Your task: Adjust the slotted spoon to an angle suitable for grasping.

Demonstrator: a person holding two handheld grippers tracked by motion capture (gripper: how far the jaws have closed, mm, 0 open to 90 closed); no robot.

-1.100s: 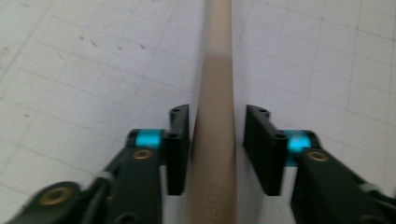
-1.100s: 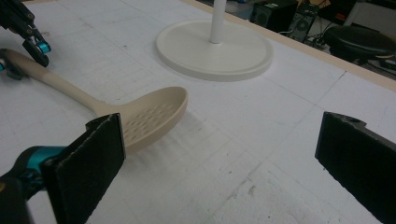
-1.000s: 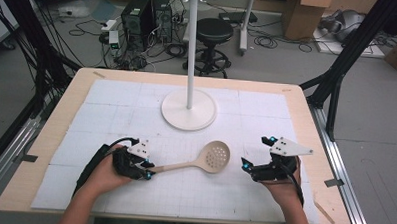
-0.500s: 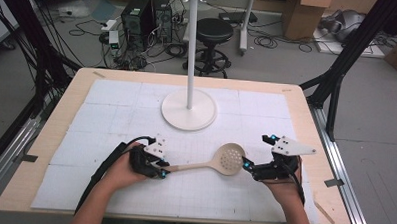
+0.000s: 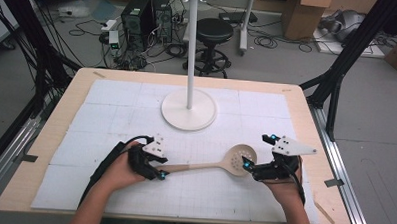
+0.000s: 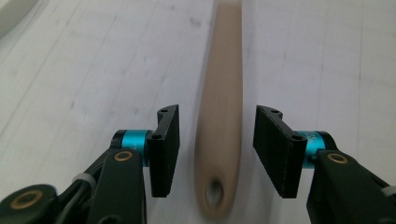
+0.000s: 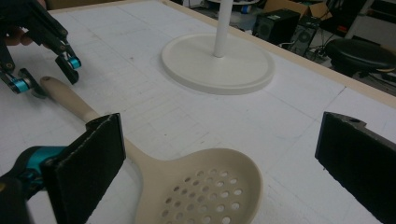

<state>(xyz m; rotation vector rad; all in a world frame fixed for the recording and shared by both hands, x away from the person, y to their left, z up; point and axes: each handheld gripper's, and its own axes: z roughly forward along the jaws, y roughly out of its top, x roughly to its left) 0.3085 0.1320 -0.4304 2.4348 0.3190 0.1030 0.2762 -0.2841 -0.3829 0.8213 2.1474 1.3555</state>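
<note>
The beige slotted spoon point(image 5: 212, 165) lies flat on the white table mat point(image 5: 111, 109), in front of the stand's round base point(image 5: 189, 110) — its handle end sits between the left gripper point(image 5: 160, 166) jaws, spread and not touching, while the right gripper point(image 5: 247, 161) gapes wide around the perforated bowl — gripping nothing.

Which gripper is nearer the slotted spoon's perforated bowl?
Right. The right gripper, jaws open, sits at the bowl's rim on the slotted spoon. The left gripper, also open, straddles the handle's far end by the hanging hole.
</note>
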